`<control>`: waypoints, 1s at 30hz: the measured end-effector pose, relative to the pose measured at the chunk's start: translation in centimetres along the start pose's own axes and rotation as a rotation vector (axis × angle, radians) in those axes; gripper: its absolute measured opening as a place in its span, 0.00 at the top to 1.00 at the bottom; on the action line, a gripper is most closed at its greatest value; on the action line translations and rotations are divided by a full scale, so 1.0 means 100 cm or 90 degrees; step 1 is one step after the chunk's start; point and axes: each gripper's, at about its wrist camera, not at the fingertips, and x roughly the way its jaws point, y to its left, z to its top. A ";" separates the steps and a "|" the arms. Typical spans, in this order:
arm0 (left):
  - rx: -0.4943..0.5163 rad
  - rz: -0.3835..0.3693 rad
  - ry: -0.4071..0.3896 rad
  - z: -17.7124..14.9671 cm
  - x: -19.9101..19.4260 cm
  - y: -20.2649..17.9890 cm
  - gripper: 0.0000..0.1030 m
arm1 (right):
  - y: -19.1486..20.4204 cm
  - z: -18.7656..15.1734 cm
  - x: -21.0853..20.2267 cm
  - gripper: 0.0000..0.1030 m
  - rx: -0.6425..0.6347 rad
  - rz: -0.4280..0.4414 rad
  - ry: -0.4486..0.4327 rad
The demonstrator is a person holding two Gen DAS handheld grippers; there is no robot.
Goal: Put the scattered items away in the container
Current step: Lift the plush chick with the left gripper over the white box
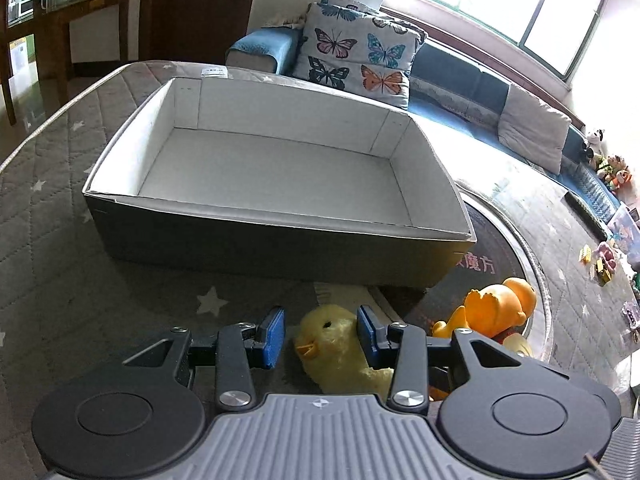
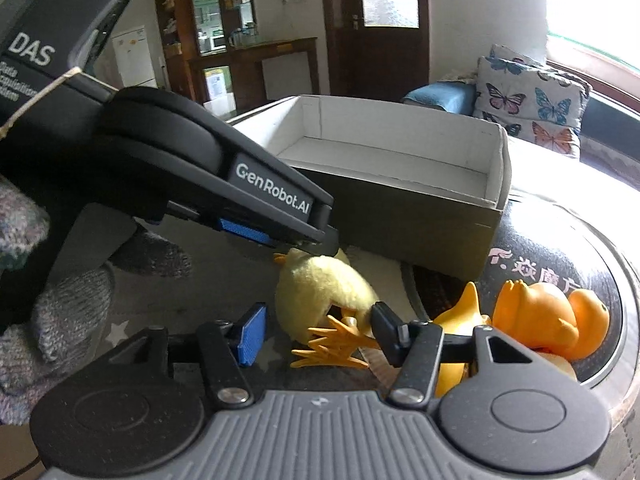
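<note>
Left gripper (image 1: 320, 330) had its blue pads around the plush chick's (image 1: 336, 344) head, right pad touching, left a bit off. Right gripper (image 2: 316, 334) straddled its orange feet (image 2: 332, 344), jaws apart, just in front of the empty box (image 1: 276, 236).

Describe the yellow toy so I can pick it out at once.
Find the big open box on the quilted table. Just in front of its near wall lies the plush chick, between the left gripper fingers. Unlike the hard, glossy orange duck beside it, it is pale yellow and fuzzy.
</note>
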 end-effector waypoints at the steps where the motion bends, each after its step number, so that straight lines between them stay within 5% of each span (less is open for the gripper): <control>1: -0.002 -0.001 0.001 0.001 0.001 0.001 0.58 | 0.000 0.000 0.001 0.48 0.000 -0.005 0.000; 22: -0.037 -0.028 0.018 -0.001 0.007 0.002 0.62 | -0.004 -0.004 0.000 0.54 0.024 -0.021 -0.015; 30: -0.024 -0.048 -0.050 0.017 -0.027 -0.006 0.62 | -0.003 0.012 -0.026 0.55 0.014 -0.029 -0.082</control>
